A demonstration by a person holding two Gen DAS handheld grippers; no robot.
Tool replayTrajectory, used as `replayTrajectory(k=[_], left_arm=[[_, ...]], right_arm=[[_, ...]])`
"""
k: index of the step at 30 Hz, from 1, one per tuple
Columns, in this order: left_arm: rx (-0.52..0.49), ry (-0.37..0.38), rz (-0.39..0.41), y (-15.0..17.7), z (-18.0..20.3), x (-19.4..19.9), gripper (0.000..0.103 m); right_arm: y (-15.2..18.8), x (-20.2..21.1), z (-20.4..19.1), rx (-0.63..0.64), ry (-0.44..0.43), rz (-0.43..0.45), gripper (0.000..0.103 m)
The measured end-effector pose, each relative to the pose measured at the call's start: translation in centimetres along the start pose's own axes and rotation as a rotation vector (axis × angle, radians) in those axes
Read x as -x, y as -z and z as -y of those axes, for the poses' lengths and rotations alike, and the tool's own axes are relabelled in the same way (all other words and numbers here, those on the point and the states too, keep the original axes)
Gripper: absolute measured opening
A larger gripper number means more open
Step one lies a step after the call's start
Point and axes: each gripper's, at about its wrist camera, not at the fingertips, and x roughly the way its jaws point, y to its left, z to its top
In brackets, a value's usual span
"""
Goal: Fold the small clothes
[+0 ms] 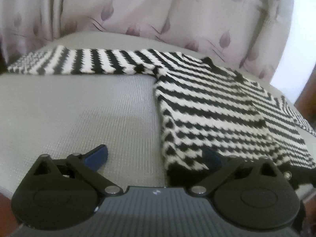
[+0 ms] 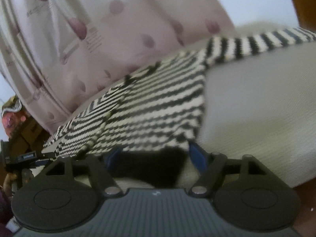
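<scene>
My view: striped sweater (image 1: pixel 217 106) flat on grey cushion (image 1: pixel 79 108), one sleeve (image 1: pixel 79 63) stretched along far edge, across my reach. Left gripper (image 1: pixel 156 158) spread, empty, straddling hem corner. Right gripper (image 2: pixel 156 156) spread over dark hem, not pinching; I judge it nearer garment body.

A pale pink leaf-printed curtain (image 1: pixel 138 9) is seen hanging behind a grey woven surface (image 1: pixel 79 108); bright daylight is let in beside it.
</scene>
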Motion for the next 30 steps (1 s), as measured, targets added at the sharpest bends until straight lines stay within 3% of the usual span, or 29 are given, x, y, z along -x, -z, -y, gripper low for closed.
replayTrajectory(k=[1,2,3,4,5,7,9,14,20,24,25,26,27,28,29,30], left_arm=[[-0.021,0.029,-0.004,0.0,0.3,-0.1,0.079],[-0.047,0.043,-0.008,0.1,0.8,0.0,0.065],[-0.075,0.032,-0.009,0.3,1.3,0.0,0.059],[-0.099,0.02,-0.006,0.5,1.7,0.0,0.041],[-0.108,0.016,-0.005,0.6,2.0,0.0,0.014],[-0.023,0.052,-0.016,0.5,1.2,0.1,0.01],[0.038,0.054,-0.011,0.5,0.5,0.2,0.01],[0.09,0.071,-0.009,0.4,-0.2,2.6,0.009],[0.06,0.083,-0.064,1.7,0.3,2.8,0.009],[-0.046,0.065,-0.014,1.9,0.8,2.6,0.012],[-0.076,0.04,0.005,1.8,1.2,2.9,0.023],[-0.102,0.019,0.032,1.6,1.4,3.5,0.046],[-0.119,0.015,0.068,1.4,1.5,4.4,0.059],[-0.128,0.016,0.11,1.2,1.5,5.3,0.082],[-0.129,0.013,0.152,0.7,1.7,6.0,0.097],[-0.122,0.011,0.19,0.0,1.9,6.5,0.1]], right_arm=[[0.1,-0.3,-0.4,0.005,0.008,0.004,0.073],[0.2,-0.4,-0.6,0.008,0.008,0.007,0.063],[0.3,-0.7,-0.8,0.011,0.005,-0.003,0.054],[0.4,-0.9,-1.0,0.014,0.021,-0.009,0.033],[0.4,-0.9,-0.9,0.011,0.037,-0.01,0.024],[0.4,-1.0,-0.3,-0.016,0.037,-0.006,0.013],[0.4,-0.8,0.5,-0.064,0.021,0.0,0.011],[-0.3,1.7,1.0,-0.11,0.008,0.022,0.01],[0.1,3.7,1.7,-0.155,0.017,-0.018,0.009],[1.1,3.2,3.7,-0.264,0.004,-0.03,0.013],[1.0,3.4,4.0,-0.282,-0.006,-0.014,0.013],[0.7,3.7,4.2,-0.283,-0.014,-0.006,0.018],[0.3,4.1,4.2,-0.268,-0.011,0.001,0.02],[-0.1,5.0,4.2,-0.244,0.0,0.027,0.024],[-0.6,6.1,4.4,-0.225,0.009,0.071,0.027],[-1.4,7.4,5.0,-0.22,0.02,0.119,0.029]])
